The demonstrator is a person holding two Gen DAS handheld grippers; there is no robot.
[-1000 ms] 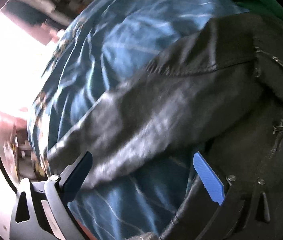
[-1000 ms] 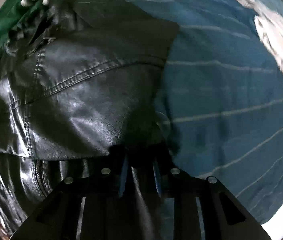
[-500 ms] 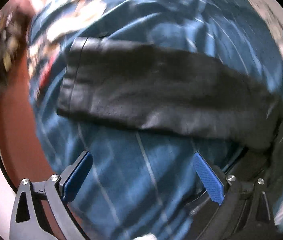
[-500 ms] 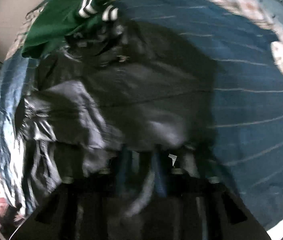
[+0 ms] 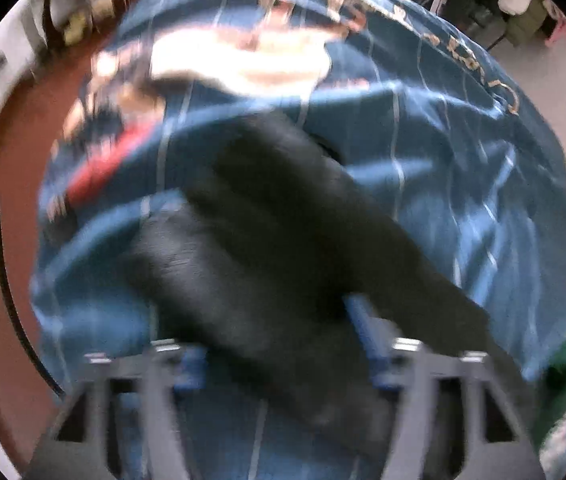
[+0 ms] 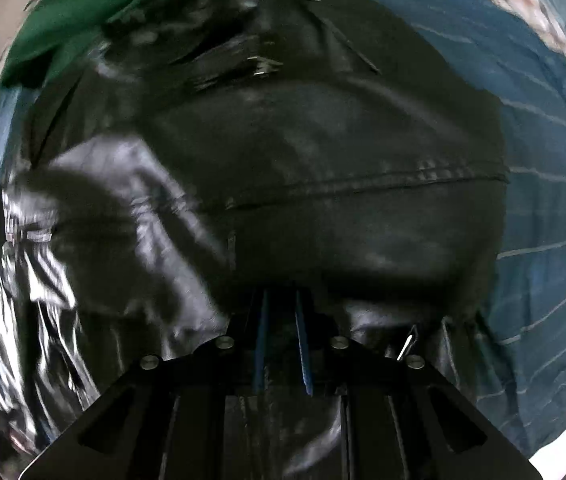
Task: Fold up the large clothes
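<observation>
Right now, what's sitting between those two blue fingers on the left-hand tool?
In the left wrist view, the black jacket sleeve runs between the left gripper's blue fingers, lying over the blue bedspread; blur hides any contact.

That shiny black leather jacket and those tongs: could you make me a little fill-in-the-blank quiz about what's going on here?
1. The shiny black leather jacket lies on a striped bedspread coloured ____.
2. The right tongs are ____ on the jacket's edge.
3. The black sleeve runs between the fingers of the ____ tongs.
4. The crumpled garment beyond the jacket's collar is coloured ____.

Missing words: blue; shut; left; green
</observation>
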